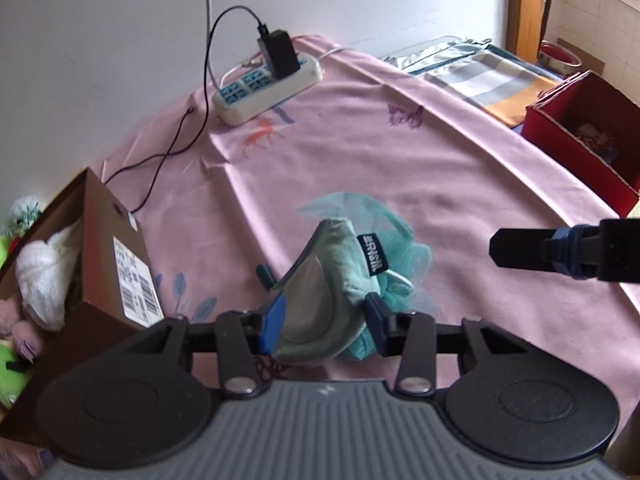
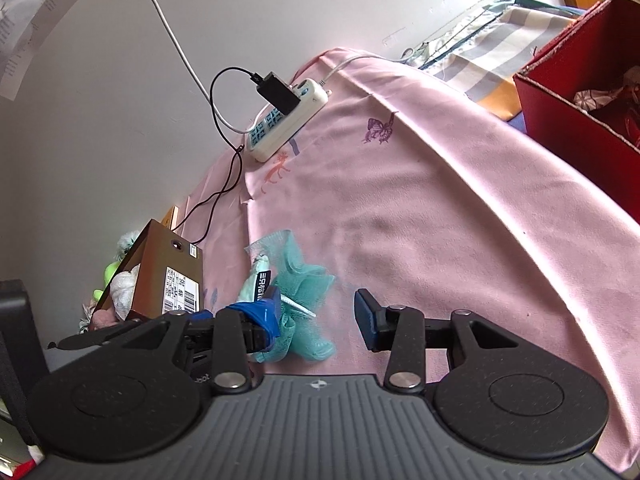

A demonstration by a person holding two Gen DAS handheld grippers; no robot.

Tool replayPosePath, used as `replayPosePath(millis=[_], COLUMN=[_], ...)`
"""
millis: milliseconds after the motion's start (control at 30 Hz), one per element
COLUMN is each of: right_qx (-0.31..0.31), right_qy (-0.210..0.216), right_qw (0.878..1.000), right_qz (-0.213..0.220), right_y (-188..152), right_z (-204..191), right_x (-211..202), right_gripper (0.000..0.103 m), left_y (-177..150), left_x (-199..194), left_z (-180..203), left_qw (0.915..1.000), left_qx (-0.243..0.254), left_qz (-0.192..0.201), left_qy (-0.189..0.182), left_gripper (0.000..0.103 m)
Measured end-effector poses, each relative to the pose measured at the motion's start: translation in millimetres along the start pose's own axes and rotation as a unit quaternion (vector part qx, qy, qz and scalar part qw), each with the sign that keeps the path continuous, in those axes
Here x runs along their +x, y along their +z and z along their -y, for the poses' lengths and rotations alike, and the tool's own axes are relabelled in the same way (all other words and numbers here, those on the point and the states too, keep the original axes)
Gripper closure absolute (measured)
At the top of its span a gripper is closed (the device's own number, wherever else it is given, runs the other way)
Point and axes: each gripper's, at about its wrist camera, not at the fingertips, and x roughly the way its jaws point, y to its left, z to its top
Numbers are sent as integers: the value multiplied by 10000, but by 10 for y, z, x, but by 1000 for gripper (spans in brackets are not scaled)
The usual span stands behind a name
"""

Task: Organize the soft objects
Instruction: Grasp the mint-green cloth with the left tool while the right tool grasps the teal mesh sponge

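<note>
A grey-green plush item (image 1: 328, 276) with a black label sits between the fingers of my left gripper (image 1: 324, 318), which is shut on it just above the pink cloth (image 1: 440, 160). Behind and under it lies a teal mesh pouf (image 1: 404, 256). In the right wrist view the same plush (image 2: 256, 280) and pouf (image 2: 308, 276) lie in front of my right gripper (image 2: 316, 320). That gripper is open; only a fold of mesh reaches into the gap. My right gripper (image 1: 500, 248) also shows from the side, to the right of the plush and apart from it.
A brown cardboard box (image 1: 100, 240) at the left holds a white soft toy (image 1: 44, 268) and other plush. A red box (image 1: 580, 140) stands at the right edge. A power strip (image 1: 268, 84) with a black charger and cable lies by the far wall.
</note>
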Motion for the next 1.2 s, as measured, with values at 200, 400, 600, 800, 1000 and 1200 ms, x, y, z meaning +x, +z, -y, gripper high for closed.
replayPosePath(millis=[200, 400, 600, 800, 1000, 1200], right_qx=[-37, 21, -26, -159, -247, -165], right_qy=[92, 160, 277, 325, 325, 137], right_qw=[9999, 9996, 9990, 9977, 9958, 9950], right_qz=[-118, -245, -354, -578, -820, -977], right_y=[12, 43, 74, 68, 33, 39], right_z=[46, 83, 74, -5, -121, -203], right_x=[90, 196, 291, 483, 747, 956], right_gripper=[78, 78, 78, 78, 78, 78], left_y=[-30, -27, -69, 10, 48, 19], left_x=[-13, -53, -269, -430, -581, -646], left_z=[73, -13, -98, -335, -543, -810], left_qw=[9998, 9998, 9988, 9966, 9918, 9858], left_qx=[34, -75, -63, -440, -850, -1344], left_qz=[189, 193, 460, 691, 950, 999], left_qy=[114, 27, -134, -94, -91, -151], left_gripper=[71, 101, 102, 103, 103, 103])
